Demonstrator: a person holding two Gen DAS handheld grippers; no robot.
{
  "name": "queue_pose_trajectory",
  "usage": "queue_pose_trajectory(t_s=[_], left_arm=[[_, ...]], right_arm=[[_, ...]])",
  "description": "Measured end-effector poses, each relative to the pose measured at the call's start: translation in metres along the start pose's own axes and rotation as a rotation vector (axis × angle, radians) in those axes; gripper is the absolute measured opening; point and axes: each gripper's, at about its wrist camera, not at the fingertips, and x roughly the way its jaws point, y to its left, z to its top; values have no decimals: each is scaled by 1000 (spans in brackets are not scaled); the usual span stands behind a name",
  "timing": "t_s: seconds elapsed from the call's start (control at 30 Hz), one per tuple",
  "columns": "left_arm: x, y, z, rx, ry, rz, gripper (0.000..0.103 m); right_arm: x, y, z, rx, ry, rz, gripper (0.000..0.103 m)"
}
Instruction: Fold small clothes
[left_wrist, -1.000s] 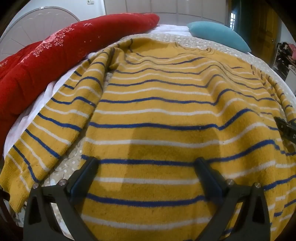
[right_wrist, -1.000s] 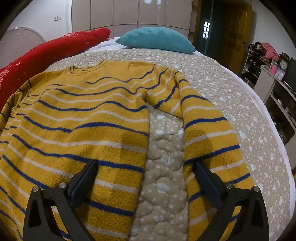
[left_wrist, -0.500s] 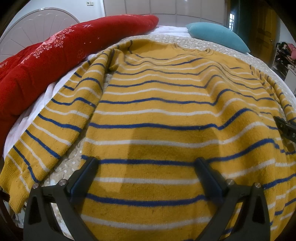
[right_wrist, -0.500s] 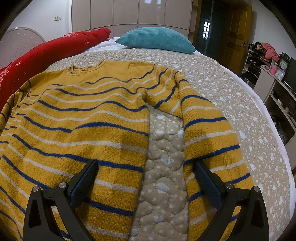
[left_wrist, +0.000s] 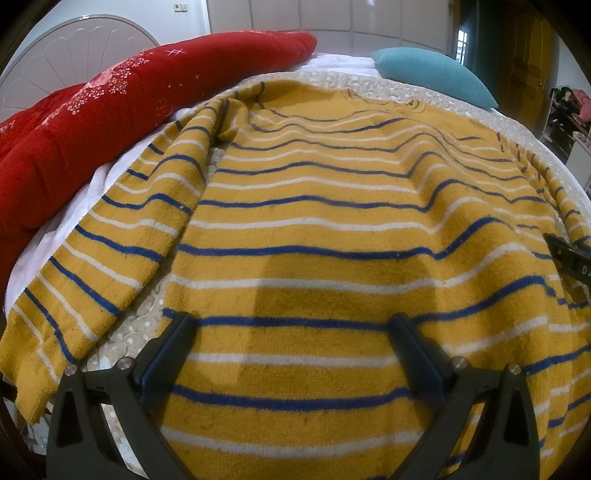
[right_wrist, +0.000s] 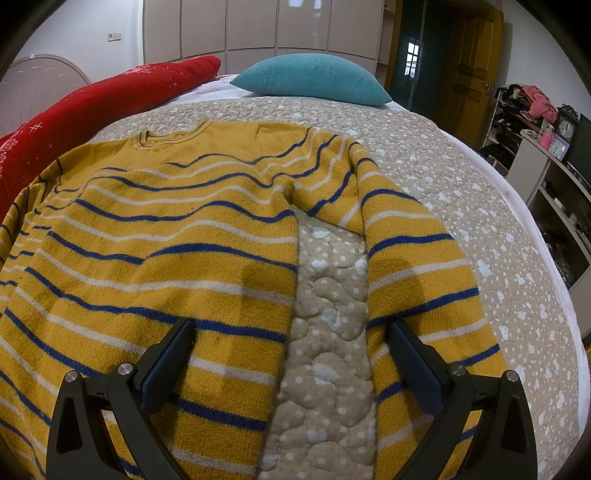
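A yellow sweater (left_wrist: 332, 229) with blue and white stripes lies spread flat on the bed, collar far from me. It also shows in the right wrist view (right_wrist: 155, 236). Its left sleeve (left_wrist: 96, 266) lies along the body on the left. Its right sleeve (right_wrist: 417, 266) lies apart from the body with a strip of quilt between them. My left gripper (left_wrist: 293, 332) is open and empty over the lower body. My right gripper (right_wrist: 291, 339) is open and empty over the gap between body and right sleeve. Part of the right gripper (left_wrist: 572, 258) shows at the right edge of the left wrist view.
The bed has a beige dotted quilt (right_wrist: 461, 177). A red blanket (left_wrist: 110, 110) lies along the left side. A teal pillow (right_wrist: 310, 83) sits at the far end. White shelves (right_wrist: 554, 192) with clutter stand to the right of the bed.
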Motion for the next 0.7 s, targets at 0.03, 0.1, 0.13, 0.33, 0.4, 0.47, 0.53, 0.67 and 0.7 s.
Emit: queue_pose_trajectory(t_s=[0.03,0.1,0.13,0.33,0.4,0.47,0.53,0.67,0.7], left_arm=[[0,-1,0,2,-7,7,103],[-1,-2,-1,2,-14,18,103],[-2,-4,-2,9,-26,29,103],[-17,3,1,5,-10,16,103],[-28,4,-1,-4,-27,5,103],[-35,5,-2,-17,-22,-14,103],[-44,5,-1,-31,-20,-44,103],[-66,2,-4,-36,-88,-92,103],[-73,4,-6,-45,-117,-110,103]], right_arm=[[0,0,0,0,0,0,103],[0,-1,0,0,0,0,103],[0,1,0,0,0,0,103],[0,0,0,1,-1,1,103],[0,0,0,1,-1,1,103],[0,-1,0,1,0,1,103],[2,0,1,12,10,0,103],[10,-10,9,51,111,64,103],[11,-12,11,39,131,79,103]])
